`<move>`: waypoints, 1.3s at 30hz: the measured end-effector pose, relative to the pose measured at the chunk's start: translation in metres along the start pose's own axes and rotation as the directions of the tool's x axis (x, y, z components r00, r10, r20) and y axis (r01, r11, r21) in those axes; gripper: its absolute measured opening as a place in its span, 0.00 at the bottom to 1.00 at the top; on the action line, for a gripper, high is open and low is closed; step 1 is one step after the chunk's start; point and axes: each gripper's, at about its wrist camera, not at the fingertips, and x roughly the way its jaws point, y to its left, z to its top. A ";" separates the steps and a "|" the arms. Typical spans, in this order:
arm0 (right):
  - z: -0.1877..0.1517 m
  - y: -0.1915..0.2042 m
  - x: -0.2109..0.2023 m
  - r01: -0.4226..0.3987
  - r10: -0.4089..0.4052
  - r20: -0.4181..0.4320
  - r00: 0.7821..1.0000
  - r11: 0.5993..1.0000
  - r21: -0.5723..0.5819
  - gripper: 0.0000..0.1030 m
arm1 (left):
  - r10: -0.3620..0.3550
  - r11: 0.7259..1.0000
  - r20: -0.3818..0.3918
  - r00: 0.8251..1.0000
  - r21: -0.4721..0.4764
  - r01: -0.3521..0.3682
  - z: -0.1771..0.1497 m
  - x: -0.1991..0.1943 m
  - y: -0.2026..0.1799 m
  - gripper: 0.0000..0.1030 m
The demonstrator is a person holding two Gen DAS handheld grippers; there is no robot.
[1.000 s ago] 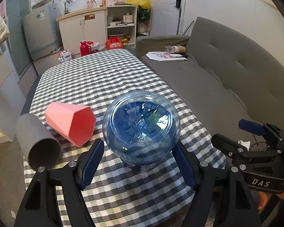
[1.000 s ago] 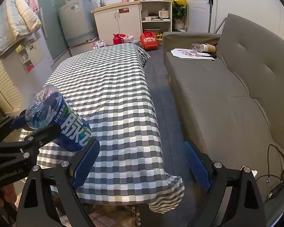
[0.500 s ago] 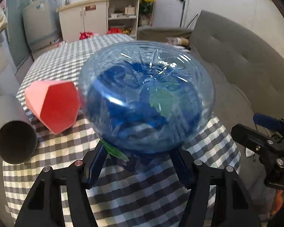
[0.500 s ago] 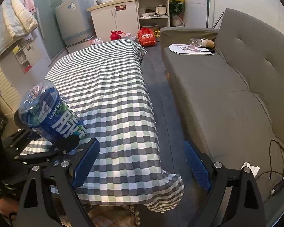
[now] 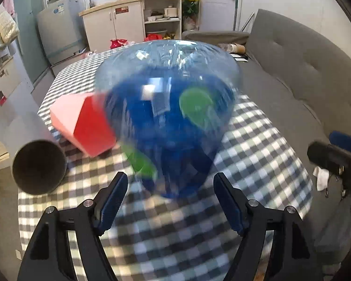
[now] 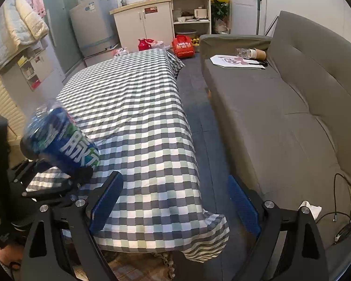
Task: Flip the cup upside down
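A pink faceted cup [image 5: 82,121] lies on its side on the checked tablecloth [image 5: 252,159], its red base facing me. A grey cup [image 5: 38,166] lies on its side just to its left, at the table edge. My left gripper [image 5: 170,199] is shut on the lower end of a blue-labelled plastic bottle [image 5: 170,107], which is tilted towards the camera, blurred, and hides part of the pink cup. In the right wrist view the bottle [image 6: 60,140] hangs over the table's near left corner. My right gripper [image 6: 175,201] is open and holds nothing, right of the table's corner.
A grey sofa [image 6: 280,107] runs along the right, with papers and a paper cup [image 6: 257,53] at its far end. A dark strip of floor [image 6: 199,98] separates it from the table. Cabinets and a fridge stand at the back. Cables lie on the floor at right.
The left fingers have narrowed onto the bottle, and it has lifted and tipped towards the camera. The right gripper has hardly moved and stays open.
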 end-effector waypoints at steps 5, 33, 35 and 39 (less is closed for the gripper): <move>0.003 0.009 -0.024 -0.021 0.022 0.044 0.999 1.000 -0.009 0.87 | -0.017 1.000 0.005 1.000 -0.023 0.017 -0.018 -0.024 0.008 0.78; -0.048 0.097 -0.085 0.000 0.049 0.362 0.931 0.991 -0.134 0.99 | 0.202 0.965 0.419 0.885 -0.240 -0.106 -0.074 -0.168 0.090 0.98; -0.051 0.099 -0.083 0.008 0.047 0.362 0.931 0.989 -0.149 1.00 | 0.209 0.960 0.429 0.879 -0.260 -0.102 -0.077 -0.170 0.094 0.98; -0.053 0.101 -0.081 0.010 0.048 0.361 0.931 0.988 -0.156 1.00 | 0.218 0.956 0.433 0.874 -0.275 -0.102 -0.082 -0.172 0.098 0.99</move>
